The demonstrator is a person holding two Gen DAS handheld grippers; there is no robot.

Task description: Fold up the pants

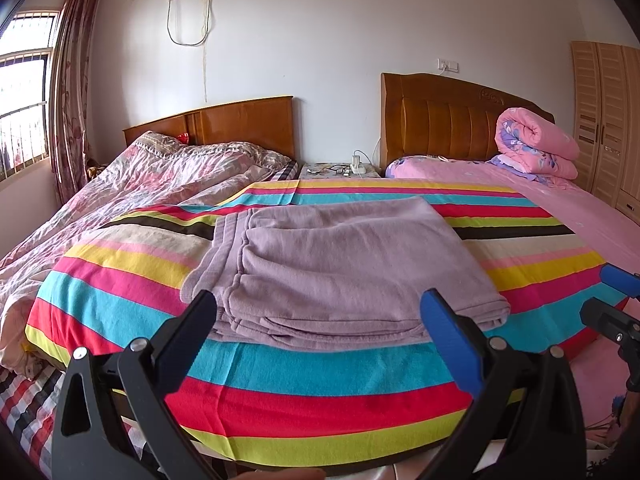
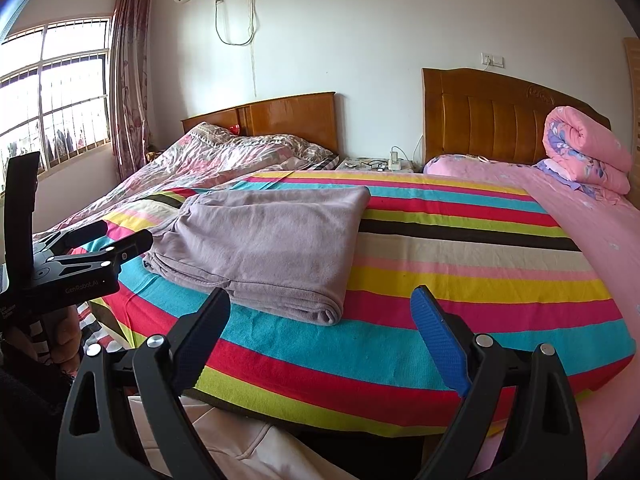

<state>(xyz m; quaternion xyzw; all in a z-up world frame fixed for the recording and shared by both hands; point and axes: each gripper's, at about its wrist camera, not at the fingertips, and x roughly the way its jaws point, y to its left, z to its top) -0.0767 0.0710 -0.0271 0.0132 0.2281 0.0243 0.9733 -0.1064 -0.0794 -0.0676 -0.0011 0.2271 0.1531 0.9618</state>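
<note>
Big striped blanket [image 1: 280, 392] spread across the bed [image 1: 592, 216], and on it the lilac pants [image 1: 340, 264] lie folded into a flat stack, toward ten o'clock in the right wrist view. Left gripper [image 1: 320, 312] hangs at the stack's near edge, jaws wide, nothing between them. Right gripper [image 2: 320, 308] sits off the stack's near right corner, jaws wide and empty too.
</note>
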